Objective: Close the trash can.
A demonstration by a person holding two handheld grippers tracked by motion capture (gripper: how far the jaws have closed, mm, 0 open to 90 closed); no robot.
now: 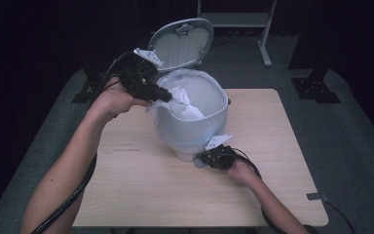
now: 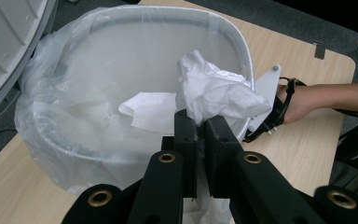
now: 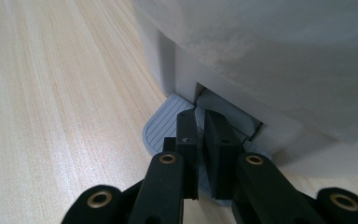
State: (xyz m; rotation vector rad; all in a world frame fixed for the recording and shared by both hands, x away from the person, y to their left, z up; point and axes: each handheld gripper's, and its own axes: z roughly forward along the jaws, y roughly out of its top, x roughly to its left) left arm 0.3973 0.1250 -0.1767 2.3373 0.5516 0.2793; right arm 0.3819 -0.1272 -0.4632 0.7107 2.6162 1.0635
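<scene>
A: Status on the pale grey pedal bin (image 1: 190,126) with the clear plastic liner (image 2: 46,107)?

B: It stands upright mid-table, toward the far edge of the light wooden table (image 1: 141,180). The domed grey lid (image 1: 182,43) is tipped up and back, so the mouth faces up.

A: Why is the lid up?

B: The right gripper (image 1: 213,158), jaws pressed together, bears down on the ribbed grey foot pedal (image 3: 161,133) at the bin's base on the near side. My read is that this holds the lid open.

A: Left?

B: The left gripper (image 1: 168,96) is pinching a crumpled white tissue (image 2: 214,91) over the bin's rim (image 2: 235,37), with the tips aimed into the opening. The wad sticks out ahead of the jaws, long axis roughly in line with them. A flat white paper sheet (image 2: 147,109) already lies in the liner.

A: Next?

B: Probably release over the liner. Tissue may cling to the pads.
</scene>
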